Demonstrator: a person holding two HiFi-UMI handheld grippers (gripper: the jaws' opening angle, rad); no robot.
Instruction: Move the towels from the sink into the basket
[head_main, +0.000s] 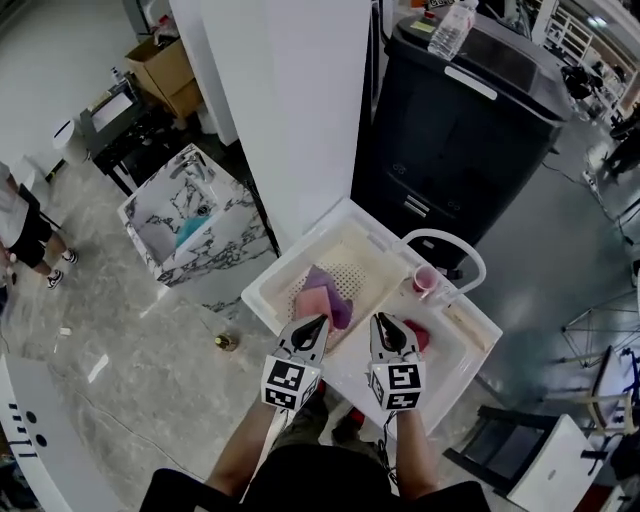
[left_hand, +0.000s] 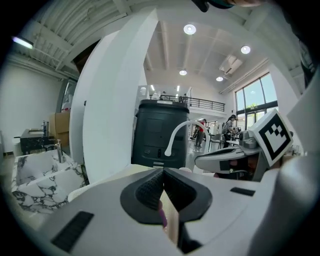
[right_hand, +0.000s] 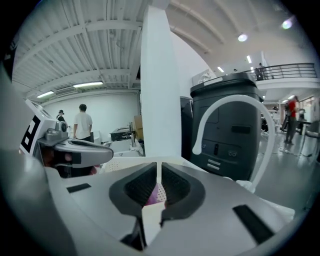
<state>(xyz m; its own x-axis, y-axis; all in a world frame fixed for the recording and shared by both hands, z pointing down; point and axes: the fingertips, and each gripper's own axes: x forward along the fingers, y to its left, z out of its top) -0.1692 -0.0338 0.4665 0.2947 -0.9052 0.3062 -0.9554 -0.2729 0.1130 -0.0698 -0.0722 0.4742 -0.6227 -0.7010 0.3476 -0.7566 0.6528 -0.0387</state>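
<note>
A: Carried by?
B: A white sink unit (head_main: 290, 262), standing on pale stone floor (head_main: 130, 340). Bears a white arched faucet (head_main: 445, 233) at the far right rim.
A: Left of the faucet?
B: Holds a perforated cream basket (head_main: 365, 265), set in the basin. Carries a purple-pink towel (head_main: 325, 297), bunched at the near edge.
A: Under the faucet's arch?
B: Shows a pink cup (head_main: 425, 280), mouth up.
A: Nearer than the faucet?
B: Has a red towel (head_main: 417, 335) on the white bottom, apart from the cup.
</note>
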